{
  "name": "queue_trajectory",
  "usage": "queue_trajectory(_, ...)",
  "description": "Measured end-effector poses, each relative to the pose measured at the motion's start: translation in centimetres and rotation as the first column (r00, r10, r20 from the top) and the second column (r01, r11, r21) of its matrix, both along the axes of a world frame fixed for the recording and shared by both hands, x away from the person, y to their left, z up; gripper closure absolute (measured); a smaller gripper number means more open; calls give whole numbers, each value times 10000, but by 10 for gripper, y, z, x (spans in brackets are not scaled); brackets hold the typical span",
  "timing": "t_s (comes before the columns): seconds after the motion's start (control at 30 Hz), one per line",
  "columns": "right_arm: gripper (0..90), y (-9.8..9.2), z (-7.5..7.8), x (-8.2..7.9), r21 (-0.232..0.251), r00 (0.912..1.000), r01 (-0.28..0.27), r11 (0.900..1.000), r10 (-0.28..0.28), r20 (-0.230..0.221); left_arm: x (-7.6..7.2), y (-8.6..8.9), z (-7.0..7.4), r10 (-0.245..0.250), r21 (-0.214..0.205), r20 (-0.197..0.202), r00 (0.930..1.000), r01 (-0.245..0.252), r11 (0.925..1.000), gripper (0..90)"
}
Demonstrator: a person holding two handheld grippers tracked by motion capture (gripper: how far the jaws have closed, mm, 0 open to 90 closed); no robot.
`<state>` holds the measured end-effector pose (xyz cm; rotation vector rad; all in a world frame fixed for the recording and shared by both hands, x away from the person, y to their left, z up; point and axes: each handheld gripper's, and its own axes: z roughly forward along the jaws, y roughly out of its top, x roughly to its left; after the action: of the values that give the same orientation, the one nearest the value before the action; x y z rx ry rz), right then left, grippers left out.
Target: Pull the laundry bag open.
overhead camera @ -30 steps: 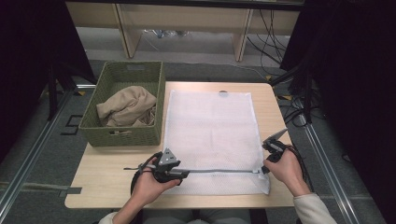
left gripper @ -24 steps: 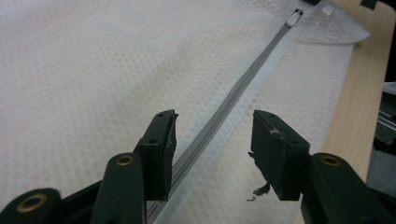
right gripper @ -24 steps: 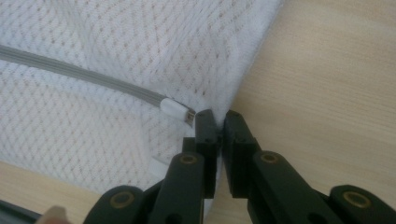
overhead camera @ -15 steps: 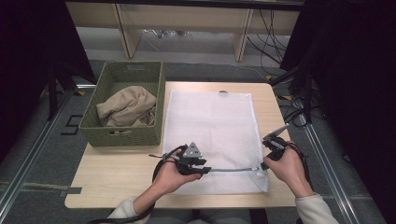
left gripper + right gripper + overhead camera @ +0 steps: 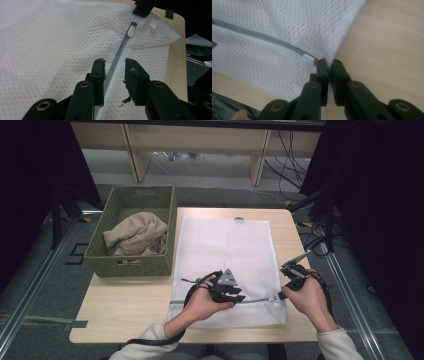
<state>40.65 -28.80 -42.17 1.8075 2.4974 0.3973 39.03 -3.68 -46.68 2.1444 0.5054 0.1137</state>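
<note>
A white mesh laundry bag (image 5: 225, 250) lies flat on the wooden table (image 5: 125, 305), its grey zipper (image 5: 260, 300) running along the near edge. My left gripper (image 5: 239, 297) hovers low over that edge. In the left gripper view its jaws (image 5: 113, 63) straddle the zipper (image 5: 120, 47) with a gap on both sides; they have just been closing. The white zipper pull (image 5: 131, 30) sits farther along. My right gripper (image 5: 282, 293) is shut on the bag's near right corner, with mesh pinched between its jaws (image 5: 328, 62) beside the zipper's end (image 5: 308, 58).
A green woven basket (image 5: 132, 265) stands at the table's left and holds a crumpled beige cloth (image 5: 135, 232). Bare wood shows in front of the basket and along the right edge (image 5: 295, 240). Dark cables hang past the right side.
My left gripper has slid to the right along the bag's near edge, toward the right gripper, and its jaws have narrowed. The right gripper keeps its hold on the corner.
</note>
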Motion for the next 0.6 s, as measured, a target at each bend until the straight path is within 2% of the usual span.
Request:
queue_trajectory(0.03,864,3,2,-2,-19,9991,367,9993,-368,-215,1,-4,-1,-106,-46,-42,9999,106,9999,695)
queue_trajectory(0.13,864,4,5,-2,19,9988,366,9993,-365,-315,2,-17,-2,-272,-82,-193,9994,270,9996,716)
queue_trajectory(0.2,864,2,5,-2,46,9998,171,9998,-171,-44,2,-25,-3,-400,-10,-177,9990,399,9992,732)
queue_trajectory(0.23,864,4,7,-3,117,9991,358,9993,-355,-235,2,-30,-4,-451,-68,-211,9988,450,9990,735)
queue_trajectory(0.27,864,3,8,-3,57,9992,274,9996,-272,-285,3,-34,-5,-523,-56,-251,9983,521,9986,736)
queue_trajectory(0.33,864,1,7,-2,54,9998,-186,9998,185,120,5,-40,-7,-674,108,-209,9975,677,9976,740)
queue_trajectory(0.43,864,2,8,-3,74,9998,-211,9997,211,41,7,-50,-10,-748,45,-351,9966,750,9972,740)
queue_trajectory(0.47,864,3,8,-3,80,9995,-295,9995,294,122,8,-53,-10,-819,142,-319,9961,824,9965,742)
queue_trajectory(0.5,864,4,7,-4,135,9994,-128,9998,124,315,8,-53,-10,-819,142,-319,9961,824,9965,743)
queue_trajectory(0.53,864,5,9,-4,96,9997,-205,9997,204,97,9,-59,-12,-914,112,-361,9952,919,9957,745)
queue_trajectory(0.6,864,5,9,-4,113,9996,-246,9996,244,164,10,-65,-13,-938,183,-421,9947,946,9953,745)
